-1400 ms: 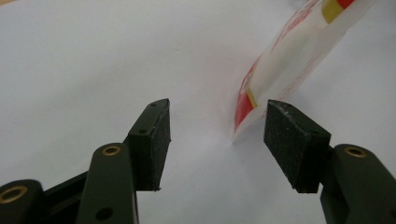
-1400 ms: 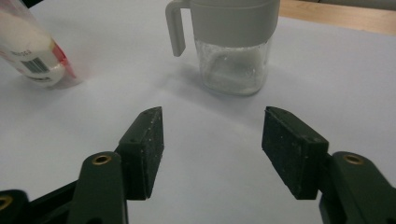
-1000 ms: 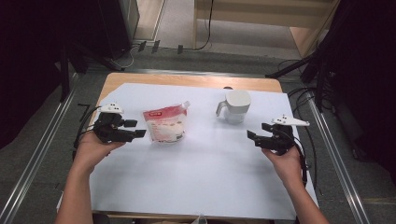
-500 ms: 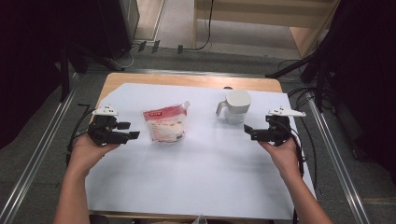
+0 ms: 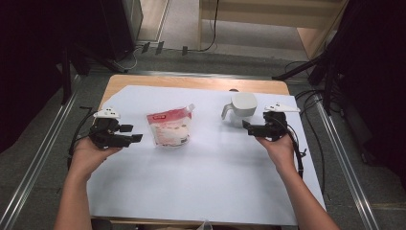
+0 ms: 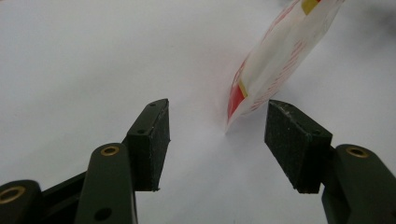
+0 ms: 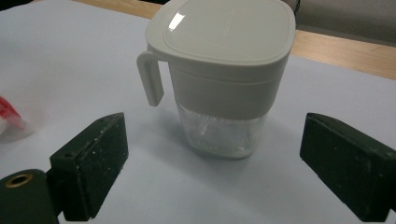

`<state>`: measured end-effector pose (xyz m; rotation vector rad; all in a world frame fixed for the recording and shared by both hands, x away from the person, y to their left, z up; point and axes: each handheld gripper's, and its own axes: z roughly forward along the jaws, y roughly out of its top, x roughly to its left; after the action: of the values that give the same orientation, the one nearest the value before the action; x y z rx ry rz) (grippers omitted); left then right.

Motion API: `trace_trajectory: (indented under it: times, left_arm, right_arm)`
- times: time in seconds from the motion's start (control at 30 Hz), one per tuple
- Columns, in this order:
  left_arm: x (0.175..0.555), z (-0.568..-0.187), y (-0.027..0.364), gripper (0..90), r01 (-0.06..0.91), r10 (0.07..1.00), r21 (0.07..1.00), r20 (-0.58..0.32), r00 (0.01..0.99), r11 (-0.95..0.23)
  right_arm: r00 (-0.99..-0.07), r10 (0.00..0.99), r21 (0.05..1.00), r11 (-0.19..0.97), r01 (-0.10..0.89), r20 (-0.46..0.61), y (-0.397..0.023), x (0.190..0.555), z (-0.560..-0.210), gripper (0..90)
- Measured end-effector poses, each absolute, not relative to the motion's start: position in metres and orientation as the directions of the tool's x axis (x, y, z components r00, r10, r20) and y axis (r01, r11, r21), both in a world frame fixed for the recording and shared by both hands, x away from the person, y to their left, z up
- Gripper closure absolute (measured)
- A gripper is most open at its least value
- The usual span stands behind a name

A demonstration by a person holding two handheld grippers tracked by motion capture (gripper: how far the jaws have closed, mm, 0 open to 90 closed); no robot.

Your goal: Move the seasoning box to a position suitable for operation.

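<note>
A red-and-white pouch point(image 5: 168, 128) lies flat on the white sheet point(image 5: 201, 182), left of centre. My left gripper point(image 5: 136, 134) hovers just left of it, open, with the pouch's corner point(image 6: 273, 60) ahead of the jaws and untouched. A grey lidded jug point(image 5: 242, 108) with a clear base stands upright to the right. My right gripper point(image 5: 246, 127) points at it from close by. In the right gripper view the jug point(image 7: 224, 60) stands beyond the wide-apart jaws of that gripper point(image 7: 217, 140), its handle to the left. Those jaws have just been opening, with nothing between them.
The white sheet covers most of a wooden table point(image 5: 191, 82). Black cables point(image 5: 311, 129) trail off the table's right edge and others hang at the left. Metal rails point(image 5: 43, 143) run along both sides on the floor.
My right gripper has moved up and left toward the jug and now sits close beside it. The left gripper has shifted only slightly. Pouch and jug have stayed put.
</note>
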<state>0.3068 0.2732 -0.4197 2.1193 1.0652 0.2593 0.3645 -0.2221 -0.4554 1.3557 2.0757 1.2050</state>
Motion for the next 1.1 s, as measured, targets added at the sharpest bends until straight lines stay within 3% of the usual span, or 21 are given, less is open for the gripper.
trace_trajectory:
  times: [0.23,0.43,0.57,0.87,1.1]
  left_arm:
    - [0.306,-0.417,0.278,42.9,0.612,0.771,0.708,-0.151,0.619,-0.352]
    - [0.308,-0.418,0.277,42.6,0.612,0.763,0.704,-0.155,0.628,-0.361]
    - [0.311,-0.418,0.275,42.3,0.616,0.757,0.691,-0.153,0.635,-0.377]
    - [0.312,-0.419,0.273,42.0,0.609,0.751,0.699,-0.157,0.642,-0.375]
    - [0.311,-0.417,0.275,41.6,0.601,0.748,0.708,-0.155,0.645,-0.371]
  right_arm:
    - [-0.386,0.903,0.807,0.081,0.586,0.189,-0.212,0.382,-0.473,7.5]
    - [-0.373,0.913,0.830,0.076,0.552,0.165,-0.201,0.389,-0.480,7.0]
    - [-0.323,0.922,0.828,0.003,0.560,0.215,-0.199,0.395,-0.487,9.3]
    - [-0.314,0.940,0.830,0.069,0.553,0.131,-0.186,0.408,-0.487,10.7]
    - [-0.293,0.948,0.815,0.072,0.574,0.123,-0.181,0.418,-0.486,11.4]
